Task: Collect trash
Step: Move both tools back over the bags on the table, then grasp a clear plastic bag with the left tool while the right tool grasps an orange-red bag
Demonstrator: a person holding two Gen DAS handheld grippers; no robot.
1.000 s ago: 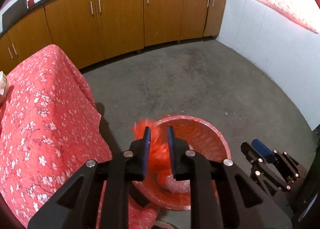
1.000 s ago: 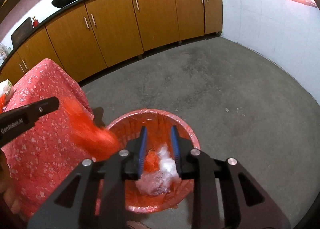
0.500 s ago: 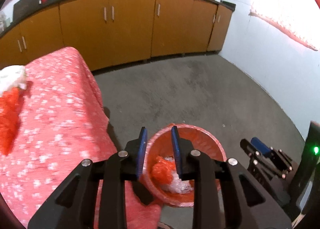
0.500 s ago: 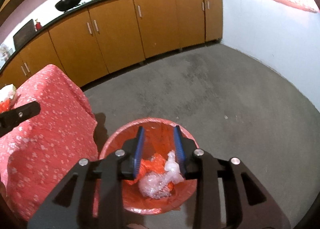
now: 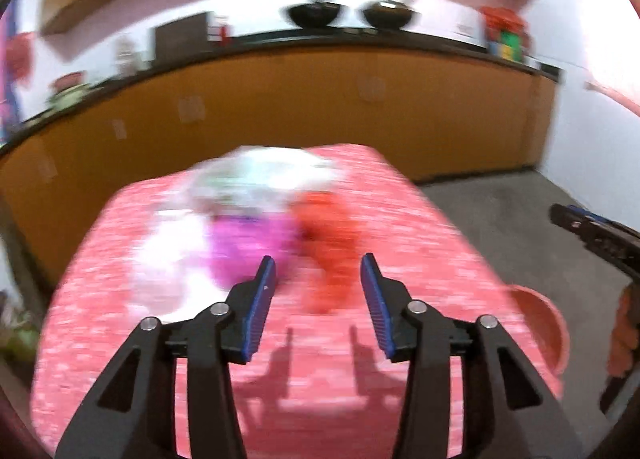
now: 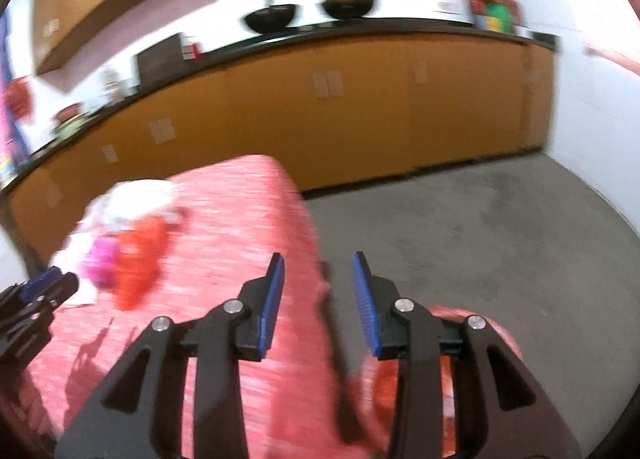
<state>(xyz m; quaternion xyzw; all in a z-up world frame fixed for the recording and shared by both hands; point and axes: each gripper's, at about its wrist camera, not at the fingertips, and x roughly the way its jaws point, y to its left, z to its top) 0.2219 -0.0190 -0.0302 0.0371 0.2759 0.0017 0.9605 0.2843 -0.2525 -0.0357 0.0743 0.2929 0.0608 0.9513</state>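
Both claws stand wide, nothing between their blue pads. Left claw [image 5: 318, 275] hangs over the near part of the table [image 5: 420, 227], which is draped in a red flowered cloth; its two finger shadows fall on the cloth just ahead of it. Right claw [image 6: 318, 273] hangs over the table's right edge, with the floor [image 6: 480, 227] beyond.

Below and right of the table stands one red bin [image 5: 544, 323], its rim showing past the cloth edge; from the right wrist it lies under the right finger, a scrap of orange inside, blurred.

Farther up the table lies the trash, a blurred cluster: one orange bag [image 5: 332, 243], one magenta piece [image 5: 244, 243] touching it on the left, and white wrappers [image 5: 256, 183] behind and to the left of both. How many white pieces there are cannot be told. The orange bag lies just ahead of the left claw's gap, apart from the pads.

Beyond the table runs one row of brown cabinets [image 6: 360, 119] under a dark counter, bearing two black woks [image 5: 316, 15] side by side.
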